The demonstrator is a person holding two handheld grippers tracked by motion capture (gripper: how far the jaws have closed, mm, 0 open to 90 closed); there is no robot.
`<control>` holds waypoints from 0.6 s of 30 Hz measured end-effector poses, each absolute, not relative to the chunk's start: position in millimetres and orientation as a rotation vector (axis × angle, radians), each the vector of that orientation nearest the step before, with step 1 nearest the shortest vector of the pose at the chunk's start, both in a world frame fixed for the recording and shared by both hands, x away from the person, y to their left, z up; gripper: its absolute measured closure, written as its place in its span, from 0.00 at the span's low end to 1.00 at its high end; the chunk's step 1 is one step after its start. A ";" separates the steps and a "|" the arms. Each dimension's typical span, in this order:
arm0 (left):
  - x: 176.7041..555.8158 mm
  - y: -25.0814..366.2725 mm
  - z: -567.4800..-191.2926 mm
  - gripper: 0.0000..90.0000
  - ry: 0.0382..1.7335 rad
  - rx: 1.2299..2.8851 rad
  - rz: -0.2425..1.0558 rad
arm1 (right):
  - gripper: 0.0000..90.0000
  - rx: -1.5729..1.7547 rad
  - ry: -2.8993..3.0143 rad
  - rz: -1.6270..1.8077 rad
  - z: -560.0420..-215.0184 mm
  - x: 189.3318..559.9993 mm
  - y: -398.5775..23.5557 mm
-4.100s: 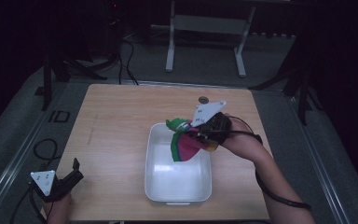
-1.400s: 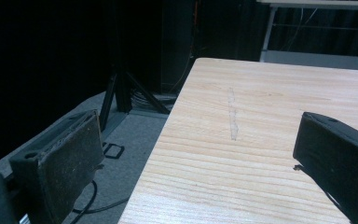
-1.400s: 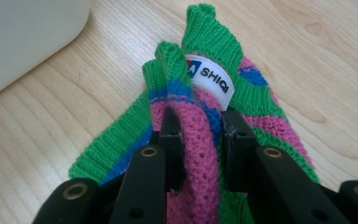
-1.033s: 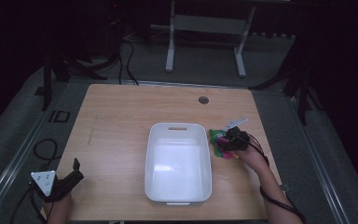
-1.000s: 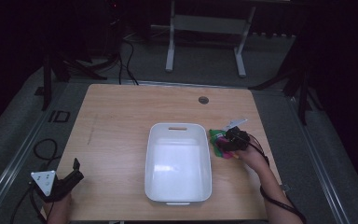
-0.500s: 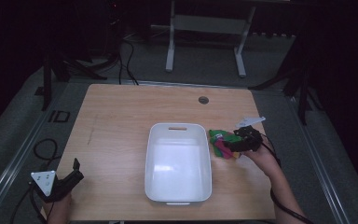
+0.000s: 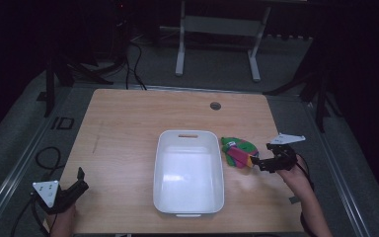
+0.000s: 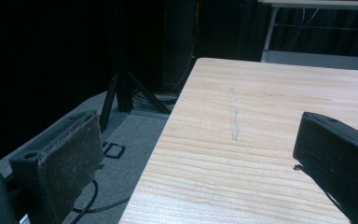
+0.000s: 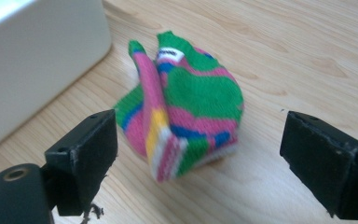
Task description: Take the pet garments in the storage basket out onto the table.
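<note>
A bunched knitted cloth (image 7: 239, 150) striped green, pink, blue and yellow lies on the wooden table (image 7: 128, 128), just right of a white plastic tub (image 7: 188, 170). In the right gripper view the cloth (image 9: 186, 109) rests on the wood a little beyond the wide-apart jaws, touching neither. My right gripper (image 7: 257, 164) is open, right of the cloth. My left gripper (image 7: 80, 180) is open over the table's front left corner, its jaws framing bare wood (image 8: 242, 154) and the table's left edge.
The tub's white wall (image 9: 37, 60) stands close on the cloth's left. A round cable hole (image 7: 215, 105) sits near the table's far edge. Cables and dark stand legs lie on the grey floor (image 7: 39, 148) left of the table.
The right gripper carried the cloth out of the tub to the table on its right, let it go, opened and drew back to the right. The left gripper has not moved.
</note>
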State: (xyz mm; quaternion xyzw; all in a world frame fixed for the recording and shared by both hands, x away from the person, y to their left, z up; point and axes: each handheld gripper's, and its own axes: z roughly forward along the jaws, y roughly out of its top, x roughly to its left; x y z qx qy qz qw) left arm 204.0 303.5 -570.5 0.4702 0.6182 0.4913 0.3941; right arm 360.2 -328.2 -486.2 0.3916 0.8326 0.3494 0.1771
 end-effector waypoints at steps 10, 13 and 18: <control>204.1 303.2 -570.4 0.02 1.570 1.193 1.249 | 0.12 1.186 2.182 1.034 -511.4 332.0 -360.3; 204.0 303.2 -570.5 0.02 1.569 1.192 1.250 | 0.12 1.206 2.111 1.048 -517.8 322.8 -367.4; 204.0 303.2 -570.5 0.02 1.569 1.194 1.250 | 0.12 1.272 2.061 1.023 -535.0 303.2 -380.0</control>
